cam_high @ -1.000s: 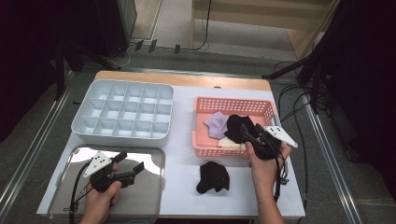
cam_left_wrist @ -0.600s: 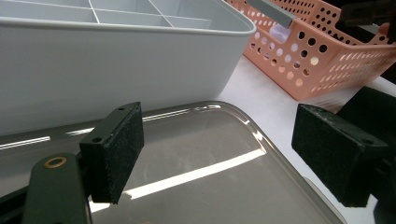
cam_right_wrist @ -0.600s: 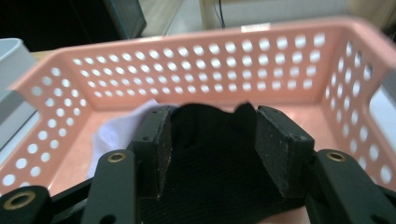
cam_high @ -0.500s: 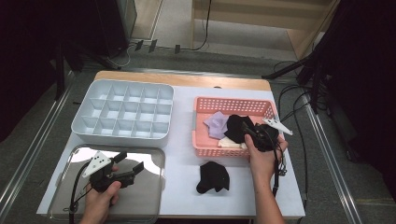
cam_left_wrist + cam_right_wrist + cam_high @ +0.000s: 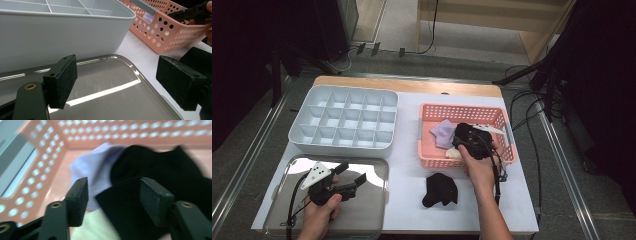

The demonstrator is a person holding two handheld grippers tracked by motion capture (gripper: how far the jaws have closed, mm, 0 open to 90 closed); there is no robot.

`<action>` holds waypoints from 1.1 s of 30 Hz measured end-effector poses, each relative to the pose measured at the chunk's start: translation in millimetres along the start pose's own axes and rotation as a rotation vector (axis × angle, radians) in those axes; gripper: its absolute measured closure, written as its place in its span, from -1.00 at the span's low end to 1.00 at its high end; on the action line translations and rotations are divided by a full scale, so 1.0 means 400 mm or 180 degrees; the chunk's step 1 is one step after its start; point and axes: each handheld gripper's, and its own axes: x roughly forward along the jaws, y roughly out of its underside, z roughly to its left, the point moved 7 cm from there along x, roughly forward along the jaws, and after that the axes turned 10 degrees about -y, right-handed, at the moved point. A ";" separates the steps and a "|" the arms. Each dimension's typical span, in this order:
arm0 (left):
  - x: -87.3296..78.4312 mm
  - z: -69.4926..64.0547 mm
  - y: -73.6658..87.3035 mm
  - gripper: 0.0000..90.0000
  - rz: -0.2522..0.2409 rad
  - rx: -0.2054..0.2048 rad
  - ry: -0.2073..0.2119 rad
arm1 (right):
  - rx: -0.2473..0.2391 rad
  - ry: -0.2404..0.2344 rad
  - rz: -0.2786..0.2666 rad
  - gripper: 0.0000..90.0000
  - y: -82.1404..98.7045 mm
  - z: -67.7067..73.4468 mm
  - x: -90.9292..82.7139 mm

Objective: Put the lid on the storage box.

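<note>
White laminate tops our counter point(image 5: 407, 165), grey floor and black cables around it. We hold the left tool point(image 5: 353, 178) apart over a shiny metal tray point(image 5: 377, 167); our right tool point(image 5: 113, 195) hovers apart above black ribbed cloth point(image 5: 150, 177) in the pink perforated plastic basket point(image 5: 462, 111).

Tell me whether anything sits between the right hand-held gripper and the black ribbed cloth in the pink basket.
Nothing visible does. The right hand-held gripper hangs open directly over the black ribbed cloth, inside the pink basket. A lavender cloth lies beside it, partly tucked under it, not over it.
</note>
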 end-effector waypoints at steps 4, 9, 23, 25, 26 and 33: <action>-0.002 0.002 0.000 -0.58 -0.0003 -0.0014 0.0006 | 0.0015 0.0171 0.0158 0.06 0.007 -0.003 0.011; -0.002 0.003 0.000 -0.58 -0.0003 -0.0024 0.0000 | 0.0062 0.0236 0.0320 0.11 0.010 -0.009 0.017; -0.002 0.005 0.000 -0.58 0.0007 -0.0041 0.0005 | 0.0081 0.0428 0.0503 0.80 0.015 -0.025 0.017; -0.002 0.004 0.000 -0.58 0.0006 -0.0043 0.0006 | 0.0087 0.0404 0.0417 0.84 0.012 -0.028 0.010; -0.001 0.004 0.000 -0.58 0.0005 -0.0043 0.0006 | 0.0062 0.0389 0.0347 0.85 0.009 -0.029 0.007; -0.001 0.004 0.000 -0.58 -0.0002 -0.0036 -0.0011 | -0.0145 0.0324 -0.0095 0.86 -0.007 -0.024 -0.026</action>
